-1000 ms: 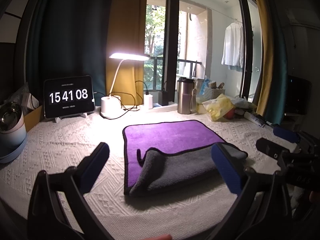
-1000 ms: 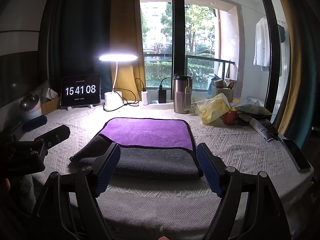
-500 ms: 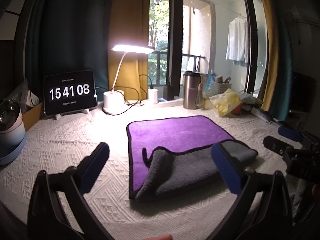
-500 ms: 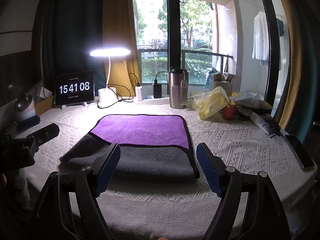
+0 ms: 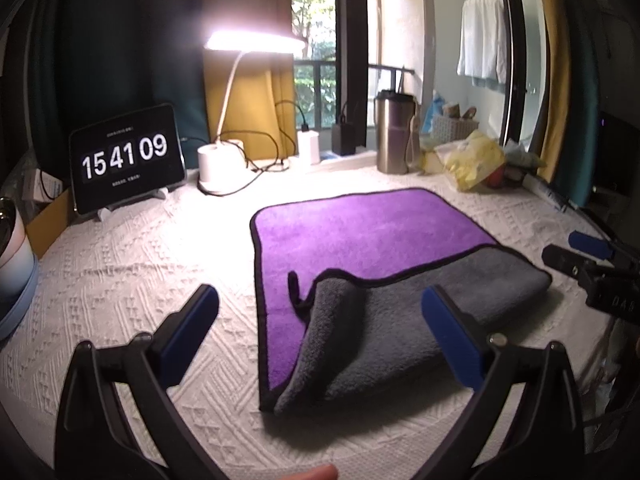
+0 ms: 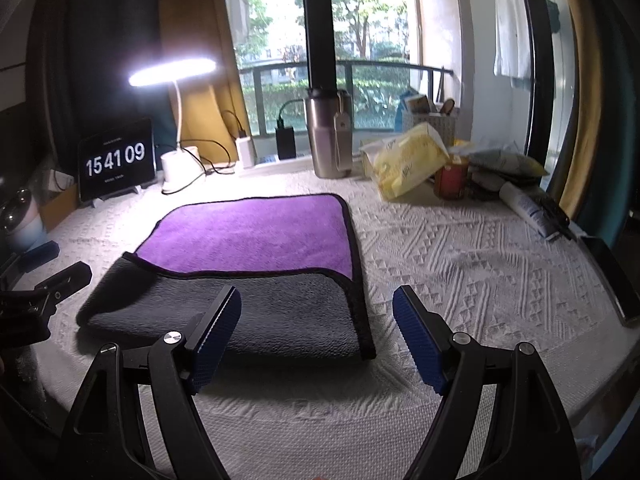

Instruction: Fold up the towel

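Note:
A purple towel with a grey underside and black edging lies on the white textured tablecloth. Its near part is folded over, grey side up, unevenly, with a bunched left corner. It also shows in the right wrist view, grey flap nearest. My left gripper is open and empty, above the near left of the towel. My right gripper is open and empty, over the towel's near right corner. Each gripper shows at the edge of the other's view.
At the back stand a tablet clock, a lit desk lamp, a steel tumbler, a yellow bag, a red can and a tube. A phone lies at the right edge.
Both grippers have drawn back and shifted slightly; the views have turned a little to the right. The towel lies as before. Both grippers stay open.

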A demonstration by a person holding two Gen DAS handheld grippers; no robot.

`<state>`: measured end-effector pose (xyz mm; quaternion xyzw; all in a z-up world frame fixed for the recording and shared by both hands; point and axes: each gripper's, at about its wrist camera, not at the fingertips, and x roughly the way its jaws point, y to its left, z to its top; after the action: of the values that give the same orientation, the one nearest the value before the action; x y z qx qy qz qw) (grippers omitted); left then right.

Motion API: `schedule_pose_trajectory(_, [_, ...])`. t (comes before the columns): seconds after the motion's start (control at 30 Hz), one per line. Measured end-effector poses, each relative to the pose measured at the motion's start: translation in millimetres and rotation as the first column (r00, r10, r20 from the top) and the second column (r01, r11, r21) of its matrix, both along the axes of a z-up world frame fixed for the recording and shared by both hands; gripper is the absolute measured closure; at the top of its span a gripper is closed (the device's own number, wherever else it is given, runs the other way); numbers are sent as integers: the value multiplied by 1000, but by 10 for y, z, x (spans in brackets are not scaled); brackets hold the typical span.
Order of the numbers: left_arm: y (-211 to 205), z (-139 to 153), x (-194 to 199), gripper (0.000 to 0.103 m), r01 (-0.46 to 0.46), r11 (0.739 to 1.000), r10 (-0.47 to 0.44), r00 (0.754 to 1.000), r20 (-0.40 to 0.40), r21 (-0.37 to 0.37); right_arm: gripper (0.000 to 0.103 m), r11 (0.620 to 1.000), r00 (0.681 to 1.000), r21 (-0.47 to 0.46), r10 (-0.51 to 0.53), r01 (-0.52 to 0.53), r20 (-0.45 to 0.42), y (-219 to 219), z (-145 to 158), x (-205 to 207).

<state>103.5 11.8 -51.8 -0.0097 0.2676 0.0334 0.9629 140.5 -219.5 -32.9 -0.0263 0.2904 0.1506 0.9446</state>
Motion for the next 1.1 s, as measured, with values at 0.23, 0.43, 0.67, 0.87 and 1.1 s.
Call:
schedule_pose_trajectory(0.23, [37, -88, 263, 1, 21, 999, -19, 996, -91, 26, 22, 1000, 998, -8, -2, 2, -68, 4, -103, 186])
schedule_pose_trajectory(0.43, [96, -208, 470, 2, 30, 1000, -29, 986, -166, 4, 23, 999, 993, -18, 24, -27, -119, 28, -122, 371])
schedule_pose_trajectory(0.67, [112, -294, 605, 18, 56, 998, -62, 972, -226, -30, 31, 998, 980, -6, 61, -63, -192, 51, -170, 612])
schedule_pose_trajectory(0.87, [108, -395, 682, 47, 83, 995, -97, 955, -281, -62, 48, 997, 962, -11, 77, -82, -261, 59, -306, 735])
schedule_pose_trajectory(1.1, [85, -406, 667, 63, 105, 992, -120, 953, -277, -71, 66, 993, 959, -52, 85, -102, -271, 142, -356, 760])
